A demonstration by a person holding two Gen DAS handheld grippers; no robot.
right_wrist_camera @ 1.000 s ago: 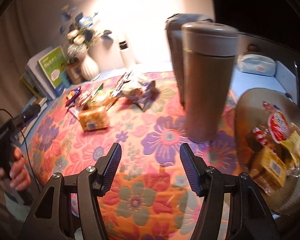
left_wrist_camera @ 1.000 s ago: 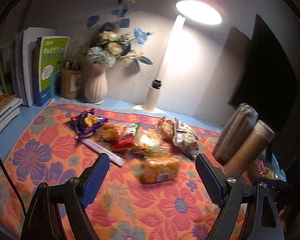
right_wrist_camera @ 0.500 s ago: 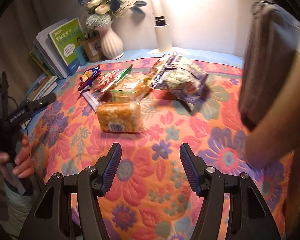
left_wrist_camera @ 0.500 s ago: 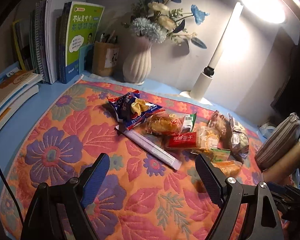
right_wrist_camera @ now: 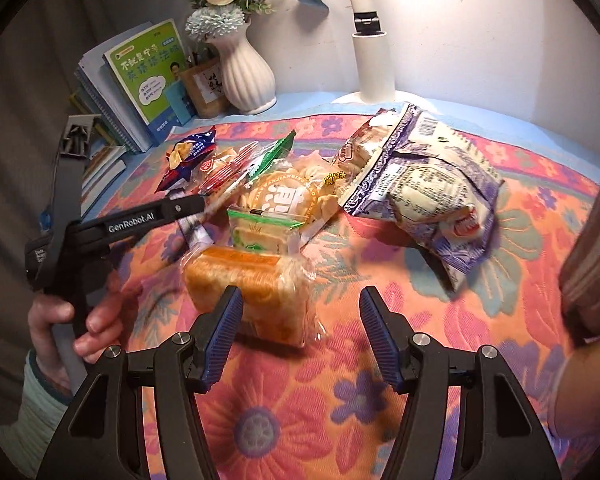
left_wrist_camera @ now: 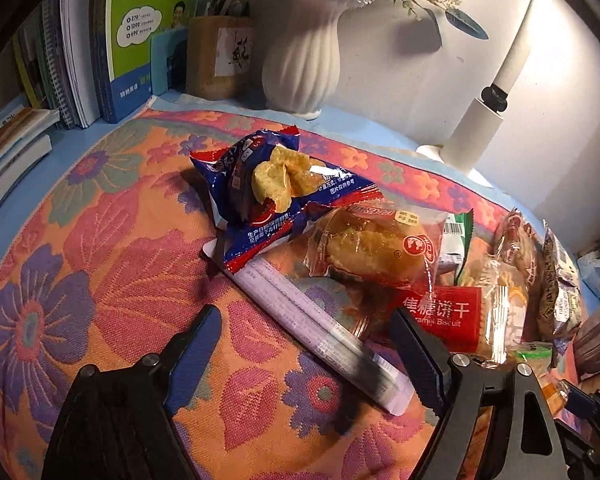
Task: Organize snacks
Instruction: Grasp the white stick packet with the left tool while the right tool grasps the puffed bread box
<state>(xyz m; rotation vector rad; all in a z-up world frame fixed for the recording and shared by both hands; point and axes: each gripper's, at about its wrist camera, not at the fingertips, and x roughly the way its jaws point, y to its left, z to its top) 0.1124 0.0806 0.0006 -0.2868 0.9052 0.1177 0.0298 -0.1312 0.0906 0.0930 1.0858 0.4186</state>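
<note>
A pile of snacks lies on a floral mat (left_wrist_camera: 100,280). In the left wrist view my left gripper (left_wrist_camera: 304,344) is open, its jaws on either side of a long white stick pack (left_wrist_camera: 300,312). Behind it lie a blue chip bag (left_wrist_camera: 268,184), a clear-wrapped bun (left_wrist_camera: 372,244) and a red caramel biscuit pack (left_wrist_camera: 440,312). In the right wrist view my right gripper (right_wrist_camera: 300,320) is open, just in front of an orange bread pack (right_wrist_camera: 252,284). A green cracker pack (right_wrist_camera: 264,232) and a purple-white bag (right_wrist_camera: 428,188) lie beyond. The left gripper's body (right_wrist_camera: 140,216) shows at left.
A white vase (left_wrist_camera: 300,60) with flowers, a pen holder (left_wrist_camera: 216,56), standing books (left_wrist_camera: 140,36) and a lamp base (left_wrist_camera: 476,132) line the back wall. A grey pouch (right_wrist_camera: 596,240) stands at the right edge of the right wrist view.
Both grippers have moved forward and down toward the snack pile. The left one now straddles the white stick pack; the right one has closed in on the orange bread pack.
</note>
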